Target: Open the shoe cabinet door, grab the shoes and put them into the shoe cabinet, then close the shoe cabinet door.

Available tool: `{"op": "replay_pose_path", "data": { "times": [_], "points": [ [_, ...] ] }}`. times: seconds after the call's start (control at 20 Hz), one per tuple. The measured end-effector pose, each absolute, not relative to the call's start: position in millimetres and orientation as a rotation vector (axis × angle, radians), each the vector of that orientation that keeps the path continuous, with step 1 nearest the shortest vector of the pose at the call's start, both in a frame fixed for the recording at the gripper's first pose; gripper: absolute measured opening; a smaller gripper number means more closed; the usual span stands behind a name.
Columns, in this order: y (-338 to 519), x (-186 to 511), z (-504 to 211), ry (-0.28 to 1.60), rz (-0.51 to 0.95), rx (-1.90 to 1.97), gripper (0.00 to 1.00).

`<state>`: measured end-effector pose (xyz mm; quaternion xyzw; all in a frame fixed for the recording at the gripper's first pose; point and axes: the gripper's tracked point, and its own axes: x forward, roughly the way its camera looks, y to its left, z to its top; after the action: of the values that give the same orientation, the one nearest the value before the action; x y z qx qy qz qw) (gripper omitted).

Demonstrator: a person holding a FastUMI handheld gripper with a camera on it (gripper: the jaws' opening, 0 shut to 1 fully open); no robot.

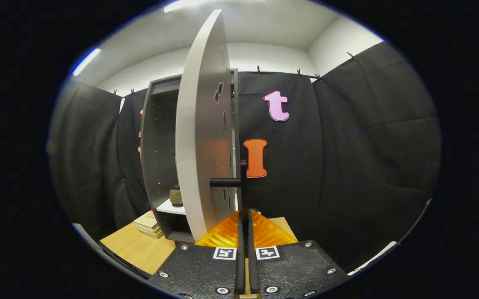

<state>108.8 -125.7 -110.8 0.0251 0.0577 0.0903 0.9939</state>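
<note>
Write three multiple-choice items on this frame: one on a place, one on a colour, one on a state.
1. Where is the small brown object?
A. on the cabinet's white shelf
B. on the stack of books
C. between the tongs

2. What colour is the door handle?
A. white
B. black
C. orange

3. How is the cabinet door?
A. fully shut
B. taken off
C. swung open

Answers:
1 A: the brown object stands on the white shelf inside the cabinet.
2 B: the handle is a black bar.
3 C: the door shows edge-on, with the tongs closed on the handle's lower end.
</note>
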Motion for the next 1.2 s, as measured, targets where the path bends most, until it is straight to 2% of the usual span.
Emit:
{"op": "replay_pose_path", "data": {
  "times": [0.45, 0.85, 1.1, 1.2],
  "points": [
    [-129, 102, -113, 0.136, 0.144, 0.04, 0.03],
    [-147, 70, -105, 0.141, -0.051, -0.053, 0.05],
    [-133, 43, -101, 0.145, -0.155, -0.184, 0.02],
    [-116, 39, -102, 0.146, -0.148, -0.15, 0.01]
  ]
}}
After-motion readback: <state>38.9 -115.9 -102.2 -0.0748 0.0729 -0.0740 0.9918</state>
